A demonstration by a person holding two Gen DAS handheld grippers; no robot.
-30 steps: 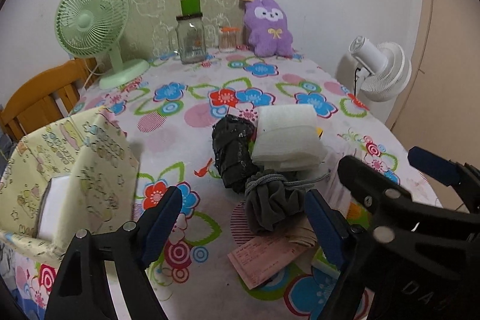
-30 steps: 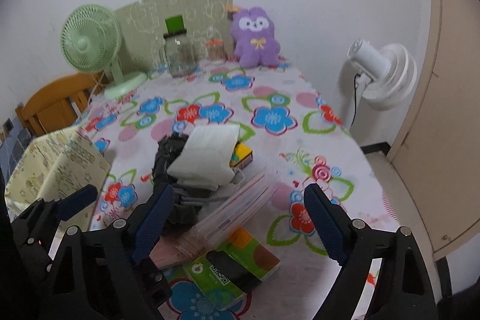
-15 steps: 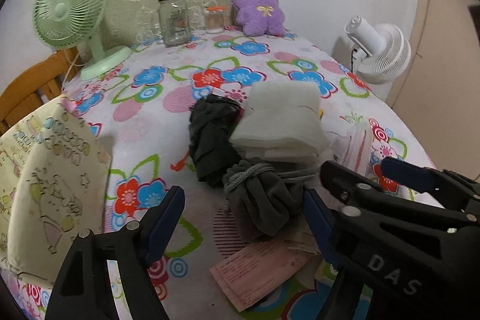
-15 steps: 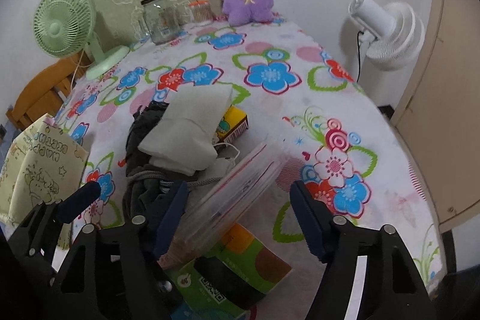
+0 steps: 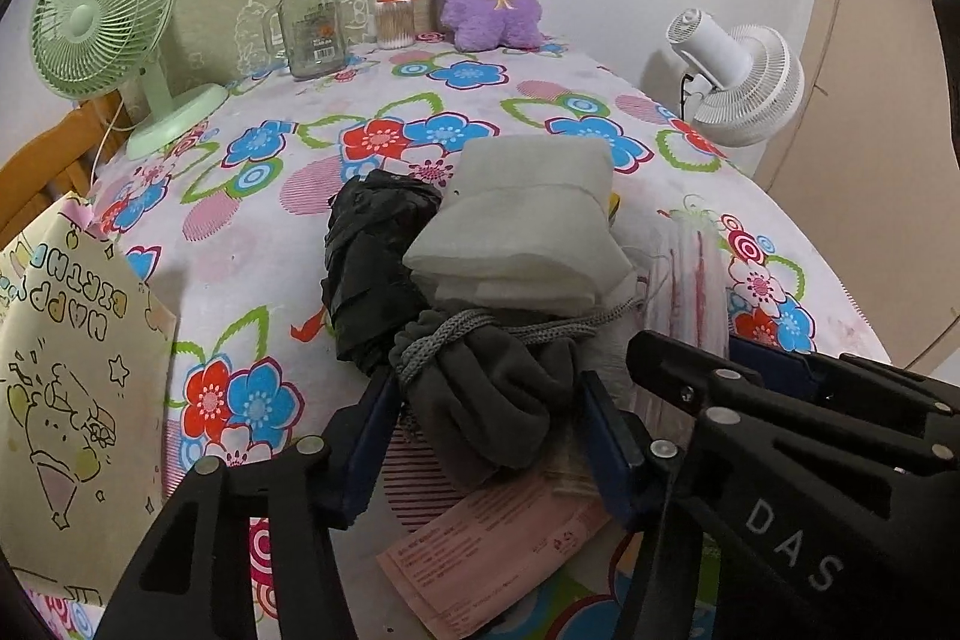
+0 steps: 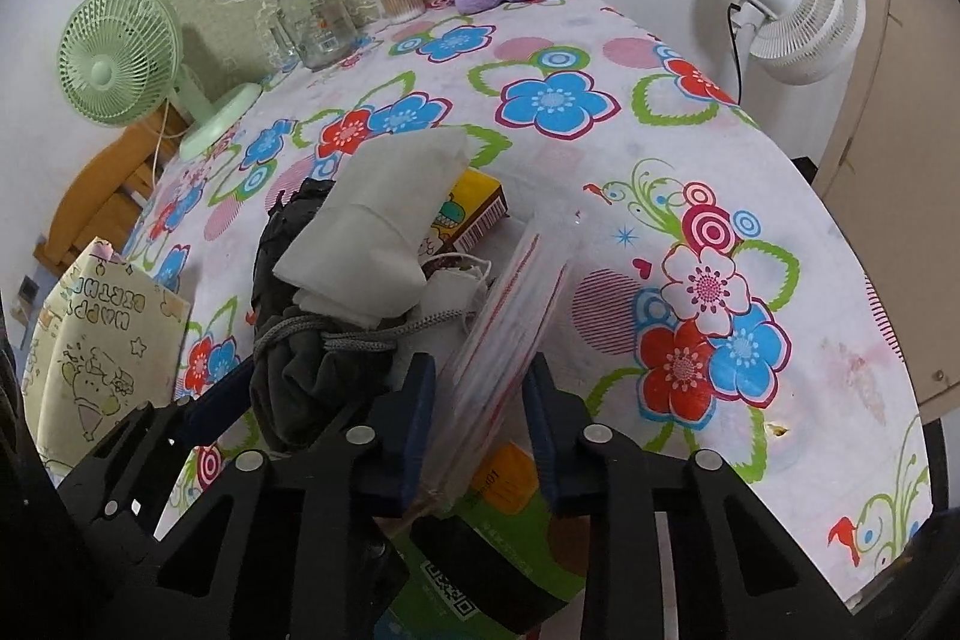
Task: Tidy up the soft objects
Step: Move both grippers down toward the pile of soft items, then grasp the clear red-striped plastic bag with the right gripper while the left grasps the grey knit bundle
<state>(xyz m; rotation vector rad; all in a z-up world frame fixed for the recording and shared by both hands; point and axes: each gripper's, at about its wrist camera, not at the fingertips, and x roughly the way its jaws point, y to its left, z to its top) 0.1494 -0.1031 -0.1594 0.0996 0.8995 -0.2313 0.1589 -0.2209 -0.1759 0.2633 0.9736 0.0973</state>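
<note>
Since a second ago both grippers have dropped toward the heap in the middle of the table (image 5: 540, 112) and narrowed from wide open. The left gripper (image 5: 480, 430) is closing around the grey drawstring pouch (image 5: 480, 400); the fleece fills the gap between its blue pads and looks touched on both sides, though not yet squeezed hard. The right gripper (image 6: 480, 424) is closing on the stack of clear zip bags (image 6: 510, 316), which stands on edge between its jaws with the pads pressing it. The pouch lies at the near end of the heap, under the folded white cloth (image 5: 528, 232) and beside the black bundle (image 5: 372, 256); its cord (image 5: 504, 325) runs off toward the right. The step in hand appears to be the grasp itself, with nothing sorted yet. Next, the pouch likely has to be pulled free without dragging the white cloth along, and the yellow gift bag (image 5: 66, 370) at the left seems the likely place to put it. The slippery bags could splay or slide out if lifted by one edge.
</note>
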